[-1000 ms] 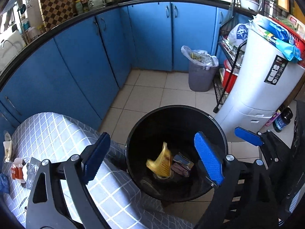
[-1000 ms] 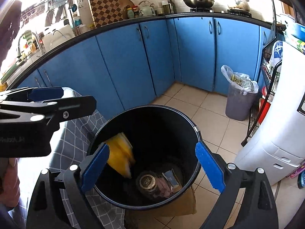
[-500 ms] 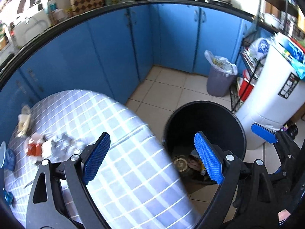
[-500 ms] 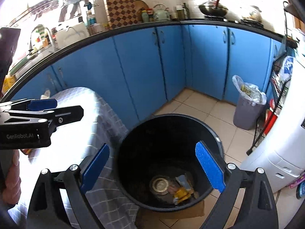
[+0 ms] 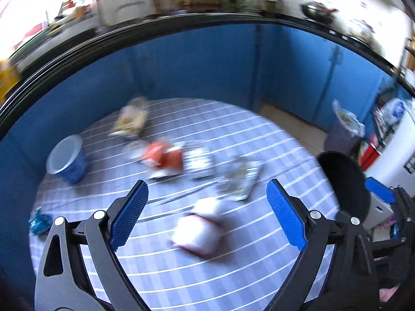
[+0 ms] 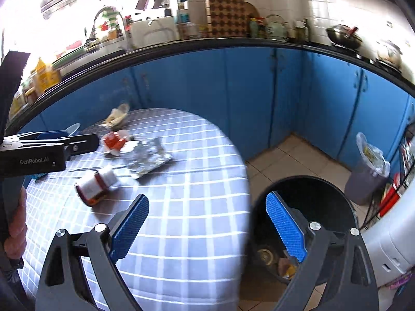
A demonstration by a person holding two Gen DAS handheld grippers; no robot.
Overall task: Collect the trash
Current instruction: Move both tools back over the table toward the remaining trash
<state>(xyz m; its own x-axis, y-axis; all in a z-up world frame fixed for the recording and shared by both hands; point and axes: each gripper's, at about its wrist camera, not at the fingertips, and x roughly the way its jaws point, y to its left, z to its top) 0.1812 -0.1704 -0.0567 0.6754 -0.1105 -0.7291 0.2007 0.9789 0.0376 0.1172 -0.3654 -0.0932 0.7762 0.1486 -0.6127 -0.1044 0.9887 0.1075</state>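
Note:
My left gripper (image 5: 207, 213) is open and empty over the checked table (image 5: 233, 272), with a white-and-red wrapper (image 5: 198, 234) between its fingers in the blurred view. Crumpled foil (image 5: 240, 178), an orange carton (image 5: 166, 158) and a beige wrapper (image 5: 131, 120) lie farther on. My right gripper (image 6: 207, 229) is open and empty above the table edge (image 6: 207, 272). The black bin (image 6: 319, 189) stands on the floor to the right and holds trash (image 6: 288, 268). The white-and-red wrapper (image 6: 94, 185), foil (image 6: 146, 156) and orange carton (image 6: 114, 141) show here too.
A blue cup (image 5: 67, 158) stands at the table's left and a small blue wrapper (image 5: 39, 220) lies near its edge. Blue cabinets (image 6: 259, 90) run behind. A grey lined bin (image 6: 368, 173) and a white appliance (image 6: 389, 246) stand at the right.
Both grippers have swung left from over the black bin to the table. The yellow wrapper has dropped into the bin. Both stay open.

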